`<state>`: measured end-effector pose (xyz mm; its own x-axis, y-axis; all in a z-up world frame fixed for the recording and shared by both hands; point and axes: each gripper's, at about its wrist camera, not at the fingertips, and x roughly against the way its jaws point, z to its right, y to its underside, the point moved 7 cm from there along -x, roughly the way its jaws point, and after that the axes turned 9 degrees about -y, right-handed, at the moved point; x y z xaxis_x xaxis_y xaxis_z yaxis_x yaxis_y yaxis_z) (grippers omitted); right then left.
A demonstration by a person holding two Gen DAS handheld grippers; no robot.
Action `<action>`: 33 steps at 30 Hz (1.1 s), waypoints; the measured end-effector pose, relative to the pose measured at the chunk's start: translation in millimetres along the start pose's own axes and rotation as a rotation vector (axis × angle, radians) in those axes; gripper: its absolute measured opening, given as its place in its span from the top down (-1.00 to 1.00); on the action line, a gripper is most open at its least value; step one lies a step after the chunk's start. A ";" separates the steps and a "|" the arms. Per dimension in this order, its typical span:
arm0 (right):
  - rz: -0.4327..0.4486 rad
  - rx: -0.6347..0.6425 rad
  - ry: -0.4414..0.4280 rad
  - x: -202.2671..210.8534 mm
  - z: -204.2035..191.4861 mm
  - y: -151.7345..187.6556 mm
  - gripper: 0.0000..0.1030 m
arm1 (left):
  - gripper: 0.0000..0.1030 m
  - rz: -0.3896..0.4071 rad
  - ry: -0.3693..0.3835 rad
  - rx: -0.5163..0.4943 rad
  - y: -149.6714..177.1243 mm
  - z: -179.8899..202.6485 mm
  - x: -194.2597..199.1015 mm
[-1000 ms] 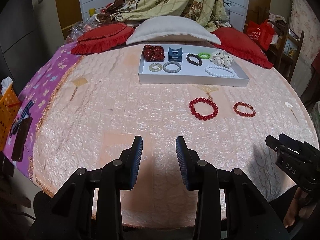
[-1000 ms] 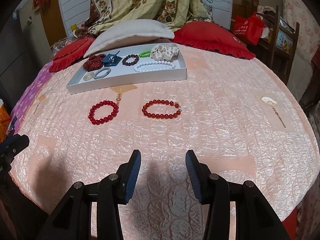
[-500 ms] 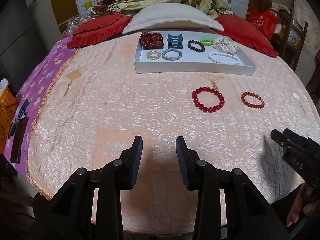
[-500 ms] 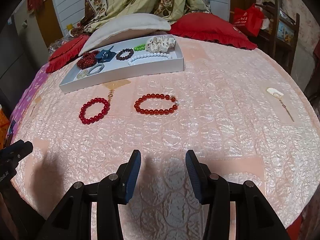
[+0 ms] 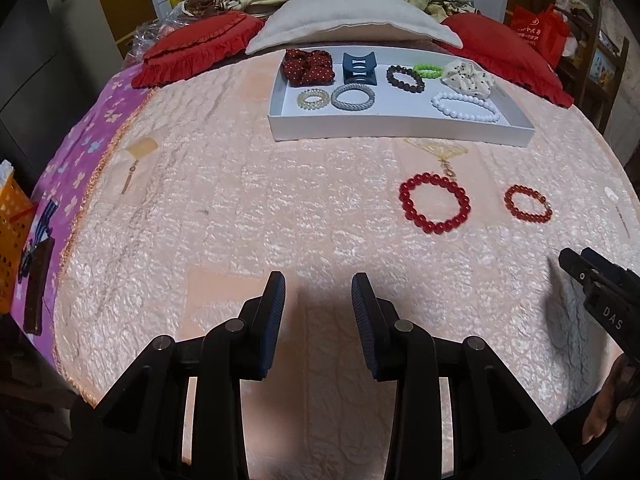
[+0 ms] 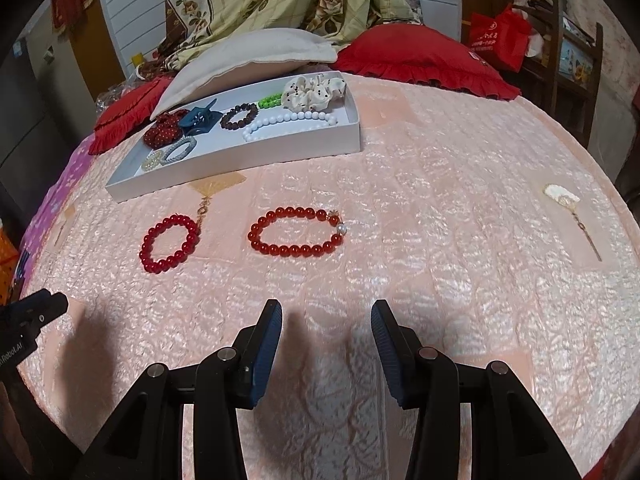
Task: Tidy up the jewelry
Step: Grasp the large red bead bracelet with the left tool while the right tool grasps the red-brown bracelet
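Observation:
Two red bead bracelets lie on the peach bedspread: a round big-bead one (image 5: 435,208) (image 6: 169,244) and a thinner oval one with a pearl clasp (image 5: 527,203) (image 6: 296,232). Behind them stands a white tray (image 5: 400,126) (image 6: 240,160) holding scrunchies, a blue hair clip, hair ties and several bead bracelets. My left gripper (image 5: 319,280) is open and empty, near the bed's front, left of both bracelets. My right gripper (image 6: 326,308) is open and empty, just in front of the oval bracelet.
Red cushions (image 5: 200,44) (image 6: 424,56) and a white pillow (image 5: 352,16) lie behind the tray. A small pale pendant (image 6: 562,196) lies at the right. An orange basket (image 5: 12,216) stands off the left edge. A chair with red bag (image 6: 560,40) stands at the far right.
Both grippers have moved forward over the bed toward the bracelets and tray, which now look nearer. Both stay open. Nothing on the bed has moved.

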<state>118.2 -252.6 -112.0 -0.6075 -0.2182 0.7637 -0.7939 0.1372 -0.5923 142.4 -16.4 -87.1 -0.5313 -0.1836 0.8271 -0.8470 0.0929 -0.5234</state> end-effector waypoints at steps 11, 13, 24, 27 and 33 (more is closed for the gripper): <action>0.012 0.003 -0.029 -18.0 7.4 -25.9 0.14 | 0.35 -0.026 0.160 -0.015 -39.6 23.2 -26.6; 0.016 0.012 -0.015 -23.1 9.4 -32.0 0.14 | 0.35 -0.029 0.181 -0.038 -47.1 33.8 -33.5; -0.004 0.013 0.002 -46.4 21.1 -45.9 0.13 | 0.35 -0.050 0.215 -0.119 -61.0 66.2 -65.5; -0.004 0.050 0.011 -51.8 15.3 -48.8 0.13 | 0.35 -0.056 0.222 -0.124 -60.5 69.6 -70.8; 0.000 0.148 0.034 -61.8 1.0 -52.1 0.23 | 0.34 -0.031 0.218 -0.131 -64.2 72.2 -74.0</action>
<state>197.2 -247.2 -128.6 -0.6101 -0.1846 0.7705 -0.7831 -0.0072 -0.6218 237.4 -79.5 -129.6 -0.4849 0.0255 0.8742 -0.8506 0.2187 -0.4782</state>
